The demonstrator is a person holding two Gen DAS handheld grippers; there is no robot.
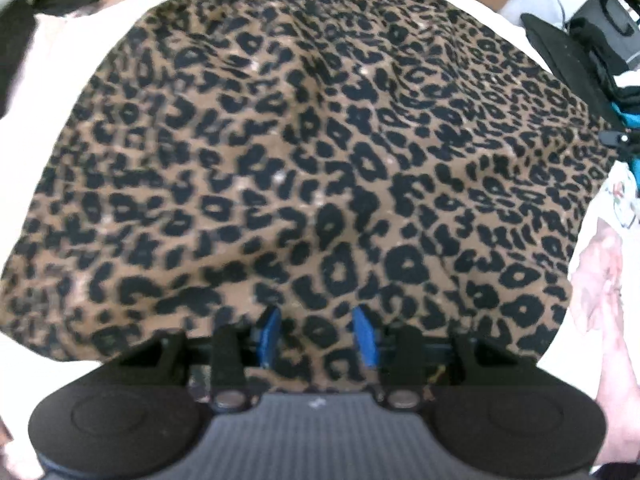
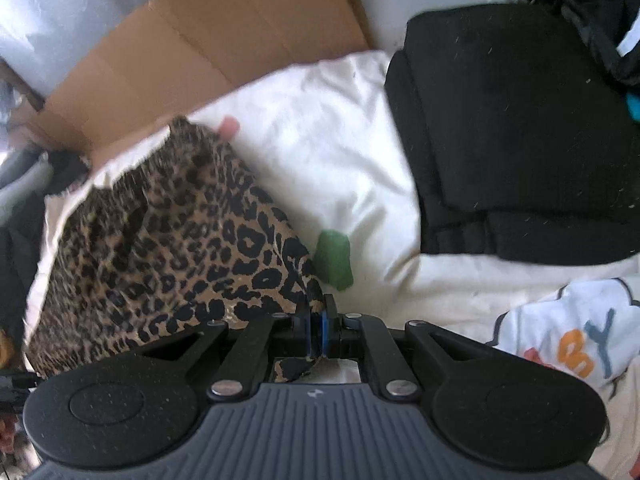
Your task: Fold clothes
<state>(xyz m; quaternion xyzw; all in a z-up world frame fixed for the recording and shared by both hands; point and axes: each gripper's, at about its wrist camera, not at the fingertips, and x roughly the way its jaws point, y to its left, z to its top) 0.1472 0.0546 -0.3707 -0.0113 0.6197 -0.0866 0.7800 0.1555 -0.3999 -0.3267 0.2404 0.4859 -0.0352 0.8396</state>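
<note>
A leopard-print garment [image 1: 312,168] lies spread across a white bedsheet [image 2: 320,128], with folding only just getting under way. The right gripper [image 2: 316,320] has its blue-padded jaws pinched tight on one corner of the cloth, a small flap of the print poking out behind the pads. From that corner the fabric slopes away towards a cardboard sheet [image 2: 200,48] at the far edge of the bed.

The left gripper [image 1: 320,332] hangs over the near hem with its blue fingers [image 1: 366,336] partly apart. Cloth bulges up between them, but the left wrist view does not make clear whether the pads press on it, so a firm hold there cannot be confirmed.

By the look of it, no fold has yet been made in this piece: it is wrinkled and lies in a single broad layer. What appears left is to secure the second edge, bring one side over the other, smooth it and set it aside.

A folded black garment [image 2: 520,140] sits well apart on the right of the sheet, suggesting earlier work finished. A white printed garment [image 2: 580,344] lies near the right gripper, seemingly waiting its turn.
</note>
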